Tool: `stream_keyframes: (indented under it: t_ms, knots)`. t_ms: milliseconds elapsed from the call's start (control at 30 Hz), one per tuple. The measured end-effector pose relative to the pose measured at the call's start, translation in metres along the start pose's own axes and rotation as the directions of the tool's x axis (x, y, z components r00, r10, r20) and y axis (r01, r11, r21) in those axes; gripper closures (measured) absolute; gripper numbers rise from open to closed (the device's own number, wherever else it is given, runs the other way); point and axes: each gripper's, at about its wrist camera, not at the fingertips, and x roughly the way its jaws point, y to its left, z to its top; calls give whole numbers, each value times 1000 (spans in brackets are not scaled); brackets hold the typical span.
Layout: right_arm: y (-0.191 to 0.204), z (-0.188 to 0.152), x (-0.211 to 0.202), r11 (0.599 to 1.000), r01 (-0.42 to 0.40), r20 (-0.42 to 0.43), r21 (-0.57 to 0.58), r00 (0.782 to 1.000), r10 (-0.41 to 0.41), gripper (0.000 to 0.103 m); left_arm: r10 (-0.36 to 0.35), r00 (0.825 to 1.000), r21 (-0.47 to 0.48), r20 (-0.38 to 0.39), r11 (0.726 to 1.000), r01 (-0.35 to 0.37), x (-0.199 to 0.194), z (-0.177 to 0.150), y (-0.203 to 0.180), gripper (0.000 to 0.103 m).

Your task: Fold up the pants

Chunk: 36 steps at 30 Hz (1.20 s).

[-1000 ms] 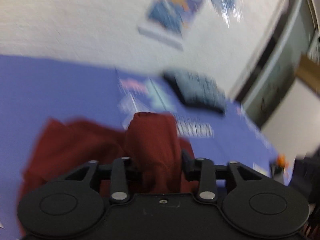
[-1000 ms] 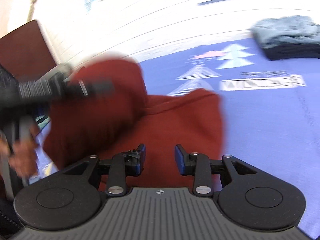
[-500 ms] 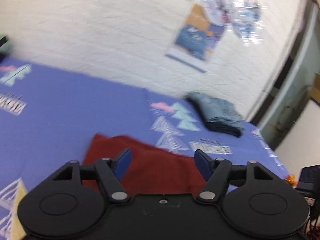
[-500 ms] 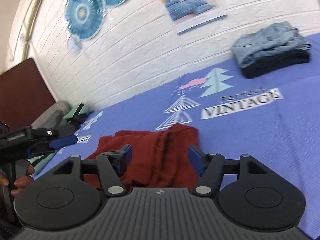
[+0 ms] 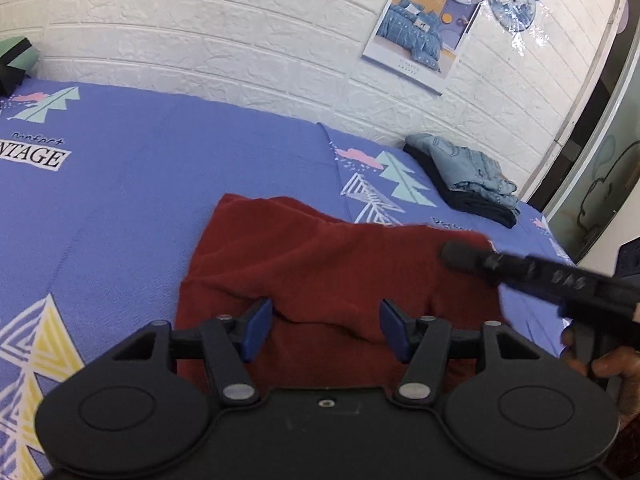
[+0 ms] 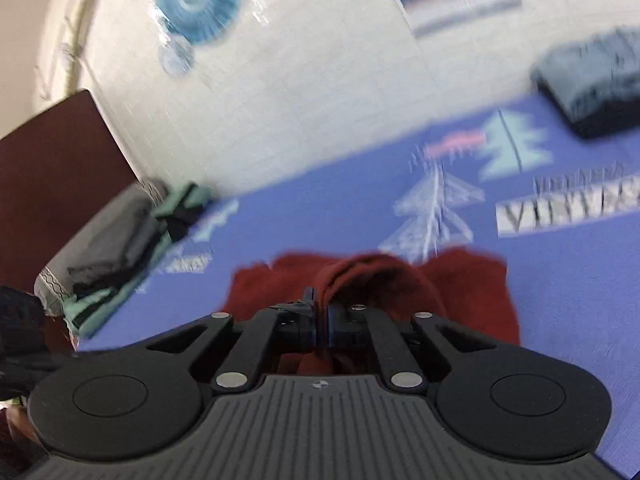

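Red pants [image 5: 328, 264] are seen lying partly folded on a blue printed bedspread [image 5: 160, 184], near the front edge of the bed and well apart from the wall side. At the left, the left tongs [image 5: 326, 330] are held wide over the near edge of the cloth, which lies between the blue pads [image 5: 256, 328] without being pressed; their jaws have just been drawn in a little. The bundle is stretched across the view from left to right, so its long axis is judged to run sideways to both tools, along the front edge of the bed.

At the right, the right tongs [image 6: 322, 322] have just been snapped closed, and a raised ridge of the red cloth [image 6: 360, 276] is pinched between them, lifted off the bedspread; that view is blurred. In the left view the same tool [image 5: 520, 268] is seen reaching over the pants' right end, with a hand [image 5: 608, 364] on its grip.

The right hand is thus judged nearer to the next fold, with the free cloth lying ahead of and to the left of its grip. A stack of blue clothes [image 5: 468, 176] is seen by the wall at the far right corner.
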Motion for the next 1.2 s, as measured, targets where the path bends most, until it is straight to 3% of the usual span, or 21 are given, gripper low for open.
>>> stream_keyframes:
  t_ms: [100,200,267,300,367,400,433,467,533,600,633,667,767,867,933,1033,1100,1200]
  knots:
    - [-15,5,-6,998,55,9,11,998,-55,95,-17,1000,12,-11,1000,18,8,0,-5,13]
    - [-38,-7,3,990,118,-55,77,992,-114,91,-22,998,36,-65,999,24,24,-9,-10,14]
    - [-46,-17,6,985,135,-101,107,987,-124,68,-23,998,50,-61,998,26,21,-8,-12,14]
    - [-46,-20,1,985,132,-94,111,988,-122,67,-37,998,46,-49,998,39,16,-3,-10,14]
    - [-43,-19,-11,986,130,-61,100,990,-124,52,-54,999,18,5,998,54,2,10,-2,7]
    - [-41,-17,-17,986,140,-40,87,990,-136,45,-46,998,2,36,999,46,-2,18,4,3]
    - [-39,-15,-20,986,149,-20,75,989,-148,29,-24,997,-10,67,1000,25,-4,26,11,1]
    - [-37,-13,-22,985,158,-2,66,987,-158,22,14,996,-21,86,1000,-12,-2,33,18,2]
    - [-36,-10,-20,985,165,3,59,986,-165,22,62,994,-43,95,997,-59,9,44,31,13]
    - [-36,-9,-14,981,183,-3,68,983,-184,30,70,995,-72,69,995,-65,25,50,42,49]
    - [-34,-9,-13,979,193,6,67,981,-194,45,57,997,-85,51,995,-52,32,53,45,79]
    - [-31,-8,-14,979,192,19,62,981,-193,55,31,999,-93,44,995,-27,36,55,46,83]
    - [-19,-5,-17,987,162,54,21,985,-163,59,-11,999,-89,36,996,14,44,55,42,83]
    - [-13,-2,-6,989,147,33,-27,989,-146,60,3,1000,-49,13,999,-2,60,54,34,80]
    - [-13,0,-4,979,203,53,-17,978,-202,62,51,999,-45,4,998,-51,76,53,37,77]
    - [-12,6,-16,972,235,142,-4,962,-232,60,45,999,-95,-5,994,-45,86,54,47,70]
    - [-8,10,-15,983,174,117,-54,979,-166,60,39,999,-94,-2,995,-39,89,54,49,66]
    - [-4,2,5,991,93,6,-100,996,-93,59,47,999,-66,10,997,-47,94,52,46,53]
